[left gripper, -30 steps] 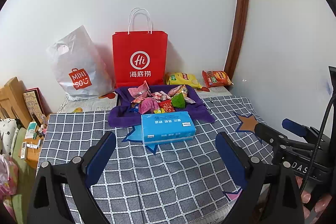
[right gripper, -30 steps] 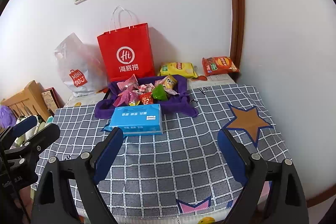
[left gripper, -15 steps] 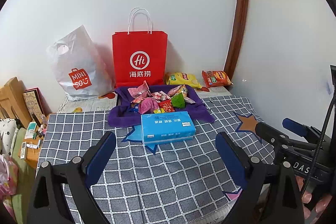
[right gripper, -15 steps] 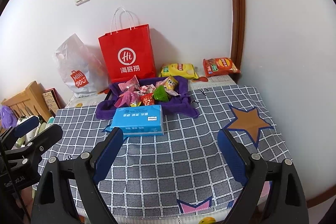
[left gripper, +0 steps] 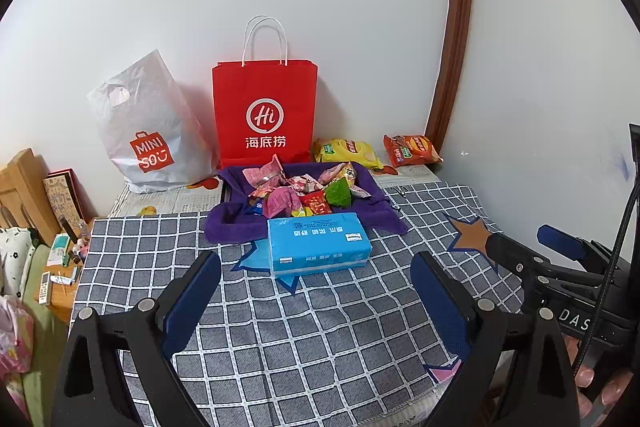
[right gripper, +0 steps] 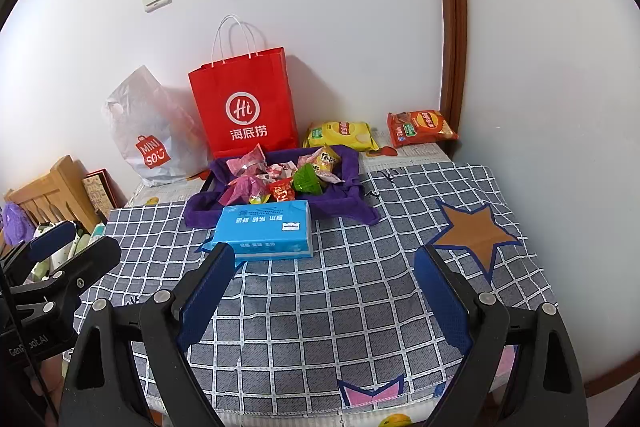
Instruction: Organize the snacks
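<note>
A purple cloth-lined tray [left gripper: 228,223] [right gripper: 352,171] holds several small wrapped snacks [left gripper: 304,189] [right gripper: 280,179] near the back of the checked table. Against the wall lie a yellow chip bag [left gripper: 346,151] [right gripper: 340,135] and a red chip bag [left gripper: 412,149] [right gripper: 420,127]. A blue tissue pack [left gripper: 318,241] [right gripper: 266,229] lies in front of the tray. My left gripper [left gripper: 316,299] stands open over the near table, nothing between its blue pads. My right gripper [right gripper: 324,295] is open too, also empty, and shows at the right of the left wrist view [left gripper: 532,247].
A red paper bag [left gripper: 264,115] [right gripper: 244,103] and a white plastic bag [left gripper: 148,131] [right gripper: 152,131] stand against the wall. Wooden furniture and clutter [left gripper: 36,211] crowd the left edge. A brown star patch [right gripper: 476,231] marks the cloth at right. Walls close the back and right.
</note>
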A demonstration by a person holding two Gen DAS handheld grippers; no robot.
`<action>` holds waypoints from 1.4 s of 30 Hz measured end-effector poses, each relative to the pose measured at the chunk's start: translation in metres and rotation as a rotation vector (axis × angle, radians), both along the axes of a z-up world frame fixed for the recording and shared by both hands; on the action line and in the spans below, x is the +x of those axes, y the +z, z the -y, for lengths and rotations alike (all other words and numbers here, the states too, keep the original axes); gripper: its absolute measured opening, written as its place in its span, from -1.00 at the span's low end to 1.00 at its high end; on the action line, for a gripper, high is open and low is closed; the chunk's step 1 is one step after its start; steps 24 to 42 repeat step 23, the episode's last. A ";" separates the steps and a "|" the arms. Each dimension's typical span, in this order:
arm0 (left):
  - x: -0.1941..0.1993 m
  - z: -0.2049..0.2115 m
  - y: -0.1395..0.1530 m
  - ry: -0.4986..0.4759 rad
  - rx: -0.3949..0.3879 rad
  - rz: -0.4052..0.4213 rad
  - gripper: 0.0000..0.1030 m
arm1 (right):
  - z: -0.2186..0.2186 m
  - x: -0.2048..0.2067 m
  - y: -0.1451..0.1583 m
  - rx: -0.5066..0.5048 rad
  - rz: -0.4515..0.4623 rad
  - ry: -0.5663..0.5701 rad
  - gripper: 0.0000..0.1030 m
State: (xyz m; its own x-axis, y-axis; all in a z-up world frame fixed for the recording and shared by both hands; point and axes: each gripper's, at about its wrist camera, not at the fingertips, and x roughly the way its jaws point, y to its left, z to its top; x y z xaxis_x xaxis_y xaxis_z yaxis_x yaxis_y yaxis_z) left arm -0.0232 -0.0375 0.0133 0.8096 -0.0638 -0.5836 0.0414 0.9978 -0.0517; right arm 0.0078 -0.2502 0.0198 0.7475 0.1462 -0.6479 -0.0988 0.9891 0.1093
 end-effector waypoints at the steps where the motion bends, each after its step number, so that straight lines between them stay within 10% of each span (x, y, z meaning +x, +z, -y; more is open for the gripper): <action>1: 0.000 0.001 0.000 0.000 0.000 0.000 0.86 | 0.000 0.000 0.000 0.000 0.000 0.000 0.76; 42: 0.001 0.000 0.001 0.000 0.001 0.007 0.86 | -0.004 0.001 0.002 -0.005 0.006 0.015 0.76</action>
